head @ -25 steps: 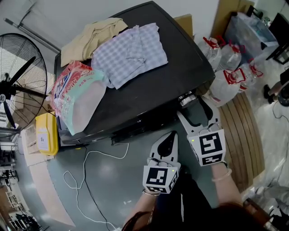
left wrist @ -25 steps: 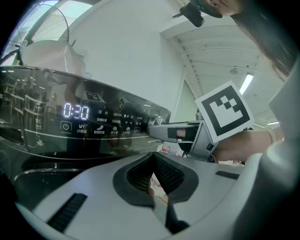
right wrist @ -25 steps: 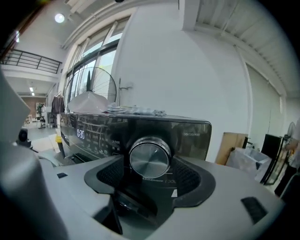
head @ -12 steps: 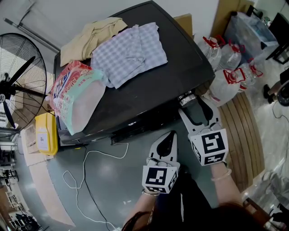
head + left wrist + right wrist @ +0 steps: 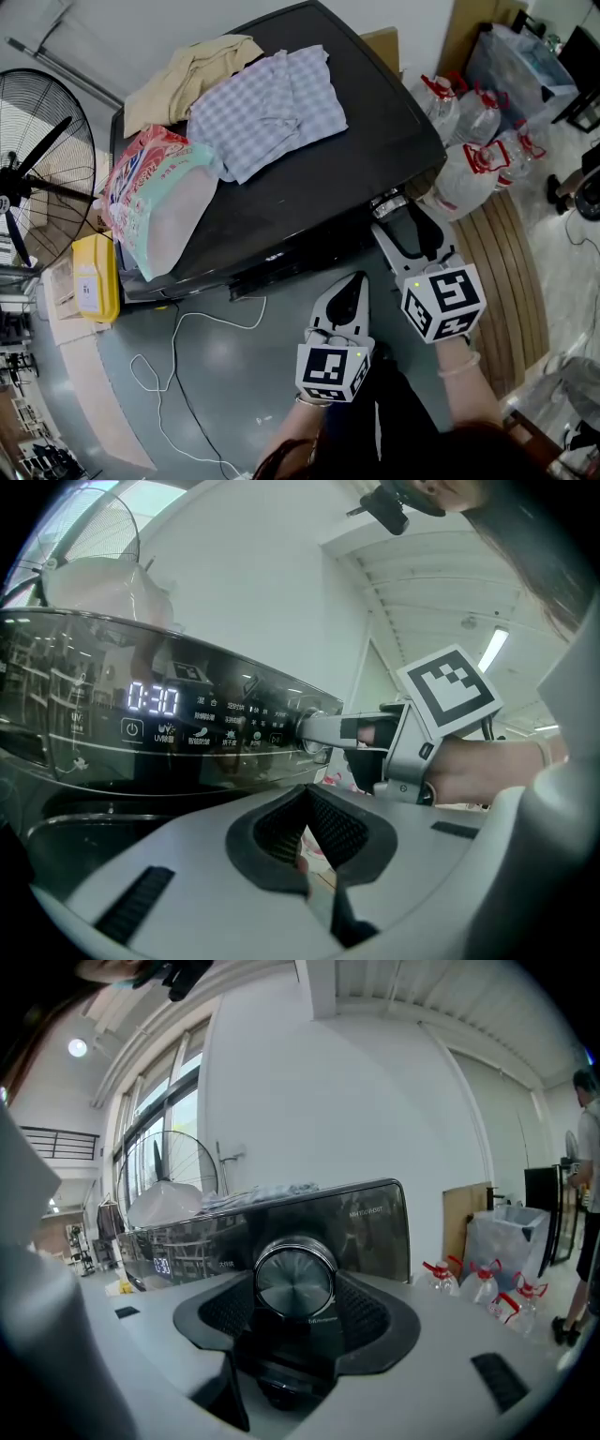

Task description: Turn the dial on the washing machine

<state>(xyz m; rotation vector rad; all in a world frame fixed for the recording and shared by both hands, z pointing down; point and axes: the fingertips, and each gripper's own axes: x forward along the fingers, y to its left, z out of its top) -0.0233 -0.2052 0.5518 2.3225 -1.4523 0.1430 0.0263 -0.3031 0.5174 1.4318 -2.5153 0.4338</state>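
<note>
The black washing machine has a round silver dial at the right end of its front panel, also seen in the head view as the dial. My right gripper reaches level to it. Its jaws have just been closing and its pads now press on the dial's rim from both sides. From the left gripper view, the right gripper is at the panel's end, right of the lit display reading 0:30. My left gripper hangs shut and empty below the panel, apart from it.
On the lid lie a checked cloth, a beige cloth and a detergent bag. A fan and a yellow container stand on the left. Water bottles stand at the right. A white cable runs over the floor.
My right gripper has rolled about its own line while staying at the dial, so its marker cube now sits tilted. The left gripper has not moved.
</note>
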